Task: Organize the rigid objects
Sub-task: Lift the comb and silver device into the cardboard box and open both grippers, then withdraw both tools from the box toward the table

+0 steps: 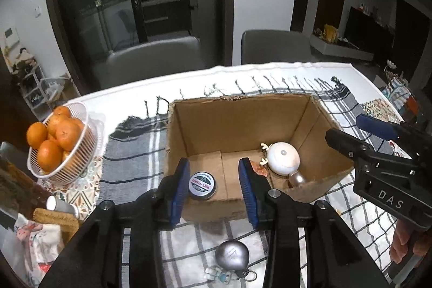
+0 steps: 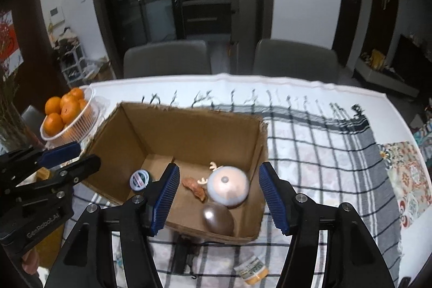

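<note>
Left wrist view: both my left hand-held gripper [image 1: 213, 188] and right hand-held gripper [image 2: 219, 196] are spread, empty. I'd straddle the silver keychain [image 1: 232, 253] squarely before lifting it into the cardboard box [image 1: 237, 126].

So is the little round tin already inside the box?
Yes, inside. The round tin lies on the floor of the cardboard box, label up, near its left wall. Neither gripper holds it.
</note>
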`<state>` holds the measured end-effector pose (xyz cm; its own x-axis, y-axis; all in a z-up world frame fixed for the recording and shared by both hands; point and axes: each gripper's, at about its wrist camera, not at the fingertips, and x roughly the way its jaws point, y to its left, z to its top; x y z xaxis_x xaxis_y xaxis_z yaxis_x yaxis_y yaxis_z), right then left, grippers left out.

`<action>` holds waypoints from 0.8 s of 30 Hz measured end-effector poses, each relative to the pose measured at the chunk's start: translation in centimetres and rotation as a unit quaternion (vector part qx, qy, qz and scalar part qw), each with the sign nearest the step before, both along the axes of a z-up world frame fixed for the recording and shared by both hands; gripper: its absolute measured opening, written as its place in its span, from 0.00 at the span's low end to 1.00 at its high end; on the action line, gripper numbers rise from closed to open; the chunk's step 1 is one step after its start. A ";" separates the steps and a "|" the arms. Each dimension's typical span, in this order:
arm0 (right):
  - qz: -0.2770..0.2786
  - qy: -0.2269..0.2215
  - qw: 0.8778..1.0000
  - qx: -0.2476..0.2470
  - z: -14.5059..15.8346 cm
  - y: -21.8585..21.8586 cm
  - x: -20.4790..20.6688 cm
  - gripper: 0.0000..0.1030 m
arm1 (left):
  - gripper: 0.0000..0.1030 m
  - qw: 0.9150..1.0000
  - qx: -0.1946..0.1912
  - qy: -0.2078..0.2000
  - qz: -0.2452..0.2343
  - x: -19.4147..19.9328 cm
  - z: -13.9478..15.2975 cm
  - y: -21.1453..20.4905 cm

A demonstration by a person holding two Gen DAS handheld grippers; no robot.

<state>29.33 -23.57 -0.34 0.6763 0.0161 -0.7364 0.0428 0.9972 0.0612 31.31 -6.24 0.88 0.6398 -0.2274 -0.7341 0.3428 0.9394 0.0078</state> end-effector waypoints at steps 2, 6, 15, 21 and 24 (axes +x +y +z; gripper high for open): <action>-0.001 -0.012 1.000 0.001 0.6 0.1 -0.9 0.60 | 0.38 1.000 -0.003 -0.014 0.001 -1.1 0.6 0.4; 0.001 -0.031 0.999 0.010 1.5 0.5 -2.4 0.60 | 0.40 0.999 -0.005 -0.042 0.007 -3.0 1.7 1.2; 0.006 -0.069 0.998 0.007 2.7 1.8 -5.9 0.60 | 0.44 0.997 -0.008 -0.072 0.008 -6.5 2.3 3.1; 0.012 -0.080 0.997 -0.001 2.8 3.1 -7.7 0.60 | 0.48 0.997 -0.008 -0.080 0.012 -8.3 1.8 4.0; 0.015 -0.081 0.997 -0.003 2.5 3.5 -8.4 0.61 | 0.49 0.997 -0.006 -0.081 0.011 -9.0 1.3 4.4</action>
<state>20.95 -20.05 2.21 0.7850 0.0351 -0.6184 0.0022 0.9982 0.0595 22.29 -1.86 2.22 0.7543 -0.2196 -0.6187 0.3172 0.9470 0.0507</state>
